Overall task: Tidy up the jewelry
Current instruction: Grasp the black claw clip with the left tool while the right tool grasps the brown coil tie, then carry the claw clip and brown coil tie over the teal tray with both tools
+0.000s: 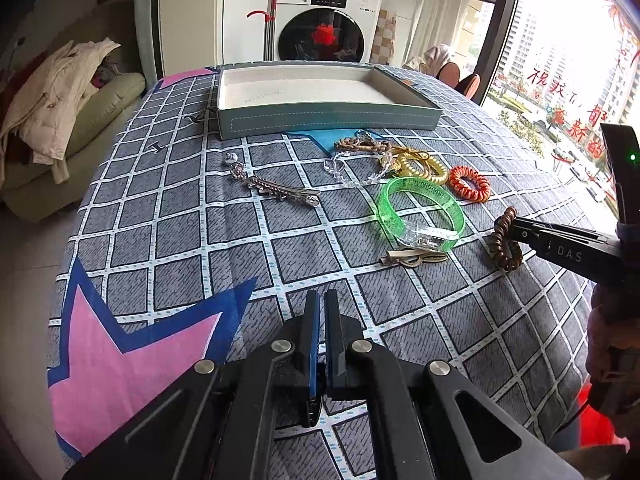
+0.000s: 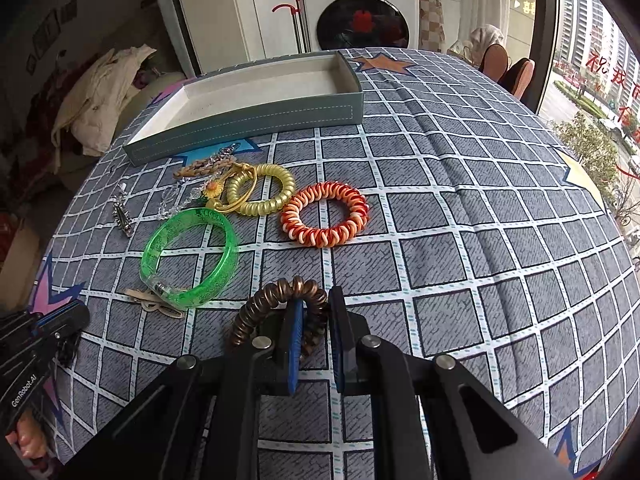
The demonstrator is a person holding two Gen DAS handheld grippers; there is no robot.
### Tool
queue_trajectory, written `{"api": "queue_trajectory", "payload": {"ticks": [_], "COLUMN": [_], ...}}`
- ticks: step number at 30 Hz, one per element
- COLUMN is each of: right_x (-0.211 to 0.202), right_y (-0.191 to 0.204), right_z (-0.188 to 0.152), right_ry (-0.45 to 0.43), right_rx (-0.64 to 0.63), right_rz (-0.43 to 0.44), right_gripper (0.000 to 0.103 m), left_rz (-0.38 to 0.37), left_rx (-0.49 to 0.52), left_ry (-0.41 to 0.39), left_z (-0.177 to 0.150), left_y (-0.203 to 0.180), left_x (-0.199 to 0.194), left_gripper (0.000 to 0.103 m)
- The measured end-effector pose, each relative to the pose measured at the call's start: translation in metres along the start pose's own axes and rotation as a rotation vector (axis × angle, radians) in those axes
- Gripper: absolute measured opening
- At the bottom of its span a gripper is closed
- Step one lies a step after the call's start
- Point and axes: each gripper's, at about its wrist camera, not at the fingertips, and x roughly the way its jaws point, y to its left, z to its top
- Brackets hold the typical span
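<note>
A brown coil hair tie (image 2: 272, 292) is lifted at one side, my right gripper (image 2: 316, 304) shut on its coil. The left wrist view shows the same gripper (image 1: 514, 228) pinching the tie (image 1: 500, 248) at the right. My left gripper (image 1: 322, 300) is shut on nothing, hovering over the cloth near the table's front; it shows at the lower left (image 2: 78, 312) in the right wrist view. A green bangle (image 2: 230, 252), an orange coil tie (image 2: 324, 238), a yellow coil tie (image 2: 280, 196), a silver hair clip (image 1: 280, 192) and bead bracelets (image 1: 360, 144) lie loose. The grey-blue box (image 1: 332, 120) stands open behind them, with nothing in it.
A beige clip (image 1: 412, 258) lies by the bangle. A grid-patterned cloth (image 1: 180, 220) covers the table. To the left is a sofa with a heap of clothes (image 1: 52, 96), behind it a washing machine (image 1: 324, 24), to the right chairs (image 2: 508, 68) and a large window.
</note>
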Motion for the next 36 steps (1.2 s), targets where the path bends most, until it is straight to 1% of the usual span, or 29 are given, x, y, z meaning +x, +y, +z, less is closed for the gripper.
{"api": "queue_trajectory", "payload": {"ticks": [8, 13, 15, 18, 20, 21, 22, 23, 24, 26, 28, 34, 35, 36], "right_x": [-0.010, -0.013, -0.012, -0.009, -0.008, -0.007, -0.007, -0.007, -0.008, -0.009, -0.010, -0.012, -0.013, -0.013], "right_y": [-0.007, -0.005, -0.005, -0.003, -0.002, -0.001, -0.001, 0.000, 0.001, 0.002, 0.002, 0.007, 0.007, 0.007], "right_z": [0.010, 0.015, 0.013, 0.010, 0.007, 0.007, 0.006, 0.006, 0.005, 0.006, 0.006, 0.004, 0.004, 0.004], "right_ry": [-0.033, -0.043, -0.039, -0.029, -0.023, -0.021, -0.020, -0.020, -0.021, -0.023, -0.027, -0.027, -0.028, -0.029], "right_rx": [0.035, 0.040, 0.044, 0.046, 0.048, 0.048, 0.048, 0.047, 0.046, 0.045, 0.045, 0.039, 0.038, 0.038], "right_rz": [0.025, 0.038, 0.046, 0.055, 0.061, 0.062, 0.064, 0.066, 0.067, 0.070, 0.072, 0.079, 0.079, 0.079], "right_gripper": [0.014, 0.014, 0.014, 0.014, 0.014, 0.014, 0.014, 0.014, 0.014, 0.014, 0.014, 0.014, 0.014, 0.014], "left_rz": [-0.037, -0.046, -0.038, -0.045, -0.024, -0.010, 0.000, 0.007, 0.032, 0.045, 0.058, 0.062, 0.051, 0.046], "left_rx": [-0.042, -0.037, -0.045, -0.073, -0.062, -0.054, -0.048, -0.046, -0.053, -0.024, -0.004, 0.056, 0.063, 0.065], "left_ry": [-0.004, -0.019, -0.014, 0.017, 0.013, 0.009, 0.008, 0.012, -0.016, -0.040, -0.041, 0.018, 0.034, 0.052], "left_z": [0.008, 0.015, 0.011, 0.003, -0.003, -0.006, -0.008, -0.009, -0.010, -0.012, -0.014, -0.025, -0.027, -0.028], "left_y": [0.010, 0.017, 0.018, 0.021, 0.018, 0.016, 0.015, 0.013, 0.012, 0.009, 0.004, -0.010, -0.012, -0.013], "left_x": [-0.006, -0.015, -0.017, -0.016, -0.016, -0.016, -0.016, -0.016, -0.019, -0.021, -0.014, 0.017, 0.023, 0.029], "left_gripper": [0.022, 0.022, 0.022, 0.023, 0.023, 0.026, 0.066, 0.099, 0.103, 0.103, 0.103, 0.103, 0.102, 0.093]}}
